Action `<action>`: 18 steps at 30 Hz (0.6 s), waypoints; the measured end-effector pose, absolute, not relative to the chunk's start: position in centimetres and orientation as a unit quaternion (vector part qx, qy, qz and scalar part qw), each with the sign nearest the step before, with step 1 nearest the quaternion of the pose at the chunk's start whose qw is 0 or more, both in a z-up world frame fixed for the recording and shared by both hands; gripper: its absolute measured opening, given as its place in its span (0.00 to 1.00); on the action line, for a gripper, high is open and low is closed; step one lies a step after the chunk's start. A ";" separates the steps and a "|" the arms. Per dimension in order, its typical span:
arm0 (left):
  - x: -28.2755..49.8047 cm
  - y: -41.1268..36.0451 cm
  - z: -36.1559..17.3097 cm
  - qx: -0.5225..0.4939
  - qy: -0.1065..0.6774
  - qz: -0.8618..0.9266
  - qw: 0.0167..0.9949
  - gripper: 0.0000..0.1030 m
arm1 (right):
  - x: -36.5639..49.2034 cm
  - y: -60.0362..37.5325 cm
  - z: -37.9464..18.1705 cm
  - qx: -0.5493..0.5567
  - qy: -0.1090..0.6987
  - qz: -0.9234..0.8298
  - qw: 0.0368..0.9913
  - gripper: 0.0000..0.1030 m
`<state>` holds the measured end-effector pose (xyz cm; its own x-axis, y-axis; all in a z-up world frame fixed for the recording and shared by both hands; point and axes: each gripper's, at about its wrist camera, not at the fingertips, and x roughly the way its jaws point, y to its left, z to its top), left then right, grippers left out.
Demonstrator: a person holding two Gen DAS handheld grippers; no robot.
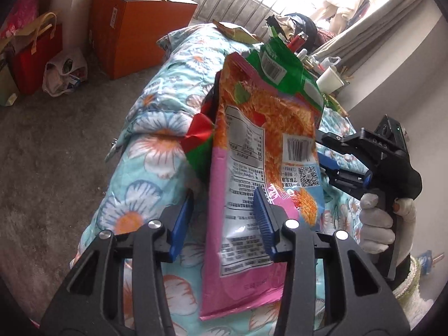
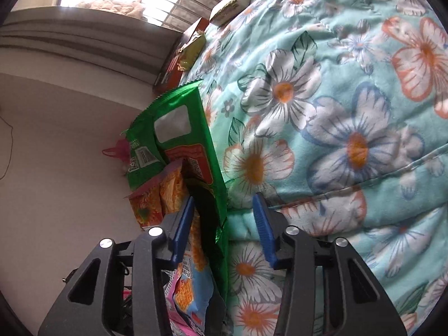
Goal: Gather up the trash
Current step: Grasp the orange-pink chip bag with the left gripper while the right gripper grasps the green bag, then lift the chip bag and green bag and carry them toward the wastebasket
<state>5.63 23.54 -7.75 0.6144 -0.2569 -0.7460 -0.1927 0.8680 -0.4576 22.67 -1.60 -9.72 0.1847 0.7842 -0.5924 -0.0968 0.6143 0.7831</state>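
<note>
In your left wrist view, the pink snack bag (image 1: 246, 184) stands between your left gripper (image 1: 224, 221), long axis running up and away over the floral quilt (image 1: 156, 145). Its bottom edge is cut off behind the right finger, and a green wrapper (image 1: 282, 72) lies partly hidden behind its top. The jaws stand about half apart; the right pad touches the bag, the left does not. Your right gripper (image 1: 333, 168) reaches in from the right, tips hidden behind the bag.

In your right wrist view, both bags hang edge-on, upright, by the left pad of the right gripper (image 2: 224, 224). Jaws partly apart; whether they pinch anything you cannot tell.
</note>
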 end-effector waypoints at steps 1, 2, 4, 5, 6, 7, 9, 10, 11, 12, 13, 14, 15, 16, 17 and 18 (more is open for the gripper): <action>5.7 23.4 -7.7 -0.254 0.439 -0.020 0.861 0.39 | 22.5 -1.5 -9.9 0.309 0.558 0.316 0.703 0.27; 5.7 23.2 -7.7 -0.252 0.440 -0.022 0.861 0.38 | 22.3 -1.4 -10.0 0.309 0.559 0.319 0.700 0.17; 5.9 22.7 -7.4 -0.249 0.443 -0.028 0.861 0.33 | 21.7 -1.8 -10.1 0.317 0.557 0.324 0.696 0.09; 6.0 22.2 -7.3 -0.244 0.444 -0.027 0.862 0.33 | 21.4 -2.2 -10.0 0.320 0.554 0.322 0.698 0.08; 6.1 21.9 -7.1 -0.241 0.444 -0.030 0.863 0.31 | 21.0 -2.9 -9.8 0.322 0.549 0.320 0.702 0.07; 6.1 21.4 -7.0 -0.240 0.444 -0.036 0.863 0.29 | 20.6 -3.6 -9.6 0.326 0.542 0.318 0.706 0.07; 6.2 20.3 -6.7 -0.240 0.444 -0.054 0.861 0.28 | 19.7 -5.8 -9.0 0.339 0.527 0.313 0.714 0.07; 6.3 19.6 -6.5 -0.235 0.443 -0.062 0.863 0.27 | 19.1 -7.2 -8.7 0.345 0.518 0.310 0.719 0.07; 6.3 18.6 -6.2 -0.227 0.441 -0.073 0.866 0.26 | 18.6 -8.8 -8.3 0.350 0.509 0.304 0.726 0.07; 6.4 17.6 -6.1 -0.225 0.443 -0.091 0.863 0.23 | 17.9 -10.3 -7.8 0.353 0.501 0.295 0.733 0.07; 6.4 16.8 -6.1 -0.227 0.446 -0.109 0.859 0.21 | 17.1 -12.1 -7.3 0.356 0.491 0.285 0.743 0.07; 6.5 15.4 -6.1 -0.225 0.449 -0.129 0.855 0.20 | 16.4 -13.9 -6.8 0.359 0.481 0.276 0.751 0.07; 6.5 14.2 -6.0 -0.217 0.451 -0.146 0.854 0.17 | 15.8 -15.6 -6.4 0.363 0.472 0.264 0.759 0.07; 6.5 13.1 -6.0 -0.208 0.452 -0.160 0.853 0.14 | 15.1 -17.5 -5.9 0.367 0.463 0.249 0.768 0.07; 6.5 11.9 -5.9 -0.200 0.453 -0.175 0.851 0.12 | 14.5 -19.2 -5.6 0.369 0.455 0.236 0.776 0.06; 6.4 10.9 -5.8 -0.195 0.453 -0.189 0.849 0.09 | 14.2 -20.9 -5.3 0.370 0.446 0.222 0.784 0.06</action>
<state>6.43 10.93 -5.80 0.5189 -0.4968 -0.6957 0.1438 0.8529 -0.5018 14.16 -20.91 -5.34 0.5029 0.6782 -0.5358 -0.0176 0.6278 0.7782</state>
